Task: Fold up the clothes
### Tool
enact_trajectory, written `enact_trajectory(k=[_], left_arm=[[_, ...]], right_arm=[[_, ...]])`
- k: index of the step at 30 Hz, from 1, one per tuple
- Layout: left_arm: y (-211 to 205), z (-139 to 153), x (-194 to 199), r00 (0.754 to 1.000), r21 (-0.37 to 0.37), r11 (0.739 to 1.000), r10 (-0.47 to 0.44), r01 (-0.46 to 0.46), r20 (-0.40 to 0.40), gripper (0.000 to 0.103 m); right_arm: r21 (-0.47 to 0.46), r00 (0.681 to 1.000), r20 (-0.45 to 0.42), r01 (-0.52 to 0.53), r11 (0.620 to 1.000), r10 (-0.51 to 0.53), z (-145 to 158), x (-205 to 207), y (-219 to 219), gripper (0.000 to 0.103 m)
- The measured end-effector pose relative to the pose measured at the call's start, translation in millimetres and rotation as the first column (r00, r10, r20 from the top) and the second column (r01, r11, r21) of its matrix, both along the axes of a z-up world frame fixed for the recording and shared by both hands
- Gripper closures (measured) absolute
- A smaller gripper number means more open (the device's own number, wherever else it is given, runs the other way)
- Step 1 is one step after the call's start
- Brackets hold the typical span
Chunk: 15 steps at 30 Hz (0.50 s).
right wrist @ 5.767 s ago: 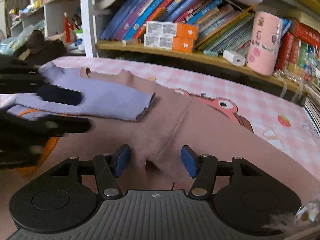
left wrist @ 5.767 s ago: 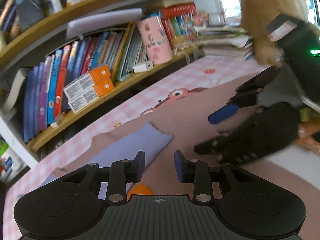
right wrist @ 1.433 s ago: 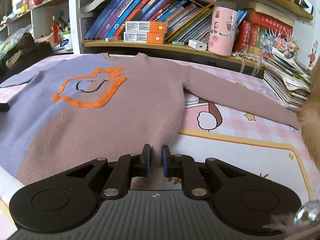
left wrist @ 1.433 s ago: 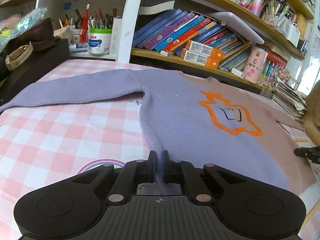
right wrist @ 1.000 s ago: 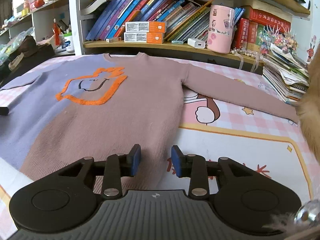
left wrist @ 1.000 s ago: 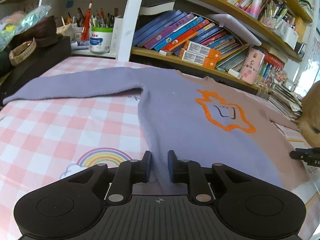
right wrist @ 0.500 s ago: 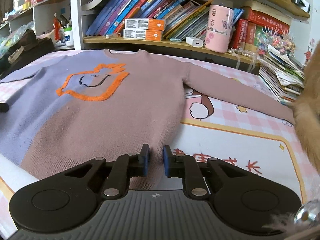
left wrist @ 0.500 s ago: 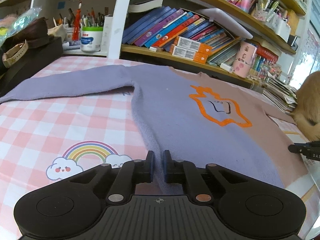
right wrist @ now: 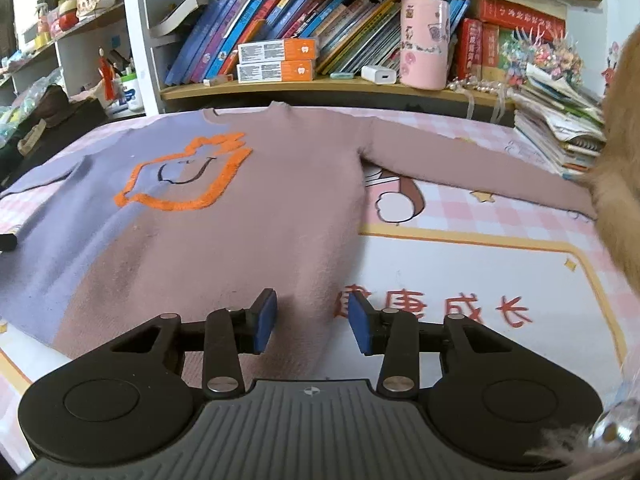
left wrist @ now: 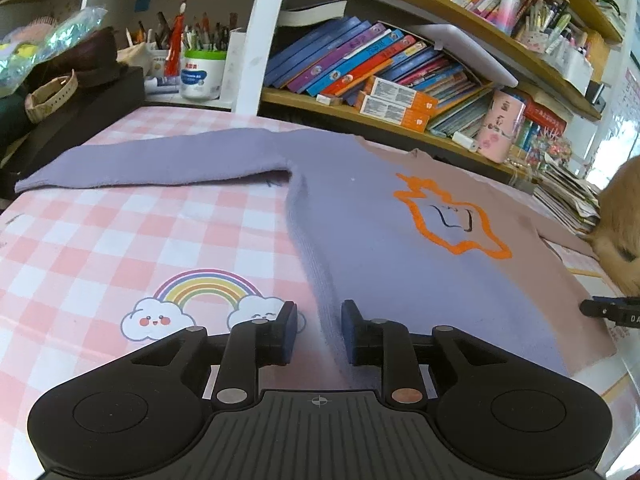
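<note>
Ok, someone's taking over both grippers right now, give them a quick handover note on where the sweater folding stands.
Left gripper: open, straddling the sweater's purple side edge near the hem, holding nothing.
Right gripper: open at the brown side edge near the hem, also holding nothing.
The sweater lies flat, face up on the checked table cover, purple sleeve and brown sleeve both spread out sideways.
Done: garment laid out.
Left: every fold; no sleeve or side is turned in yet.

Bright, even daylight, window glare at far right; strong fisheye bending at edges, soft shadows
</note>
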<state>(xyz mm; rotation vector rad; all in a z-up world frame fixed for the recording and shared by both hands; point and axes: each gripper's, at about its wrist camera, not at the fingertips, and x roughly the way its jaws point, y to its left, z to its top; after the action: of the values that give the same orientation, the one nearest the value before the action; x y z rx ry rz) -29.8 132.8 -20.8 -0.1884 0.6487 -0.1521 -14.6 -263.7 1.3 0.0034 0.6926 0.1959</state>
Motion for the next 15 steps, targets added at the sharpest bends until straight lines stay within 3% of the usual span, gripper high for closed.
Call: enact_trajectory(k=[4, 6, 15], left_arm=[[-4, -1, 4, 1.0, 0.006, 1.0, -0.013, 0.013, 0.001, 0.088], [-7, -1, 5, 1.0, 0.004, 1.0, -0.022, 0.022, 0.001, 0.093], [-26, 0, 14, 0.998, 0.012, 0.998, -0.069, 0.069, -0.003, 0.096]], right_arm=[[0.001, 1.0, -0.002, -0.012, 1.0, 0.012, 0, 0, 1, 0.087], [-0.007, 1.0, 0.002, -0.005, 1.0, 0.005, 1, -2, -1, 0.089], [-0.04, 1.0, 0.016, 0.027, 0.999, -0.026, 1, -7, -9, 0.091]])
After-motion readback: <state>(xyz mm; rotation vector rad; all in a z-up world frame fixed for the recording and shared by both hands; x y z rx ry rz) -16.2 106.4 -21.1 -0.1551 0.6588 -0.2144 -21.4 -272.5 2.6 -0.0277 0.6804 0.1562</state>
